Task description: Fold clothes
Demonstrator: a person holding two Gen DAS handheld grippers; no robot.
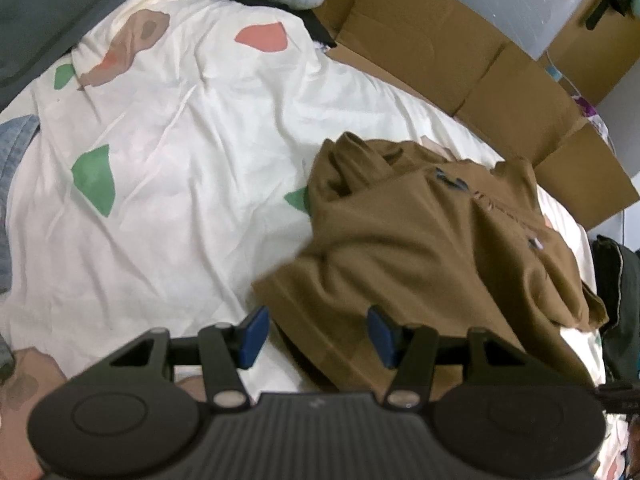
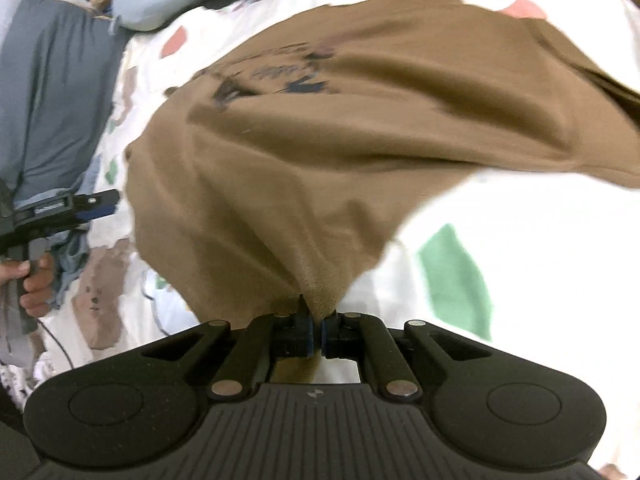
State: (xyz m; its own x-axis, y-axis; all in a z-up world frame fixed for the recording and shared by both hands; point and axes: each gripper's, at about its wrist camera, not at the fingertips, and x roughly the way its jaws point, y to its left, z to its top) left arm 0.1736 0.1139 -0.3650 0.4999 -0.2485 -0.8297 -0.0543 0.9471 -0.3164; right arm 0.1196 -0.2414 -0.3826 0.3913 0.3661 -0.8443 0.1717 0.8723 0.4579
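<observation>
A brown shirt (image 1: 432,248) lies in a crumpled heap on a white bed cover (image 1: 192,152) with green and pink patches. The left gripper (image 1: 316,332) is just over the near edge of the shirt. Its two blue fingers (image 1: 256,328) stand apart, with nothing squeezed between them. Brown cardboard boxes (image 1: 460,52) sit behind the shirt.

Left tool (image 1: 316,334) gapes apart; right tool (image 2: 316,330) is pinched closed.
</observation>
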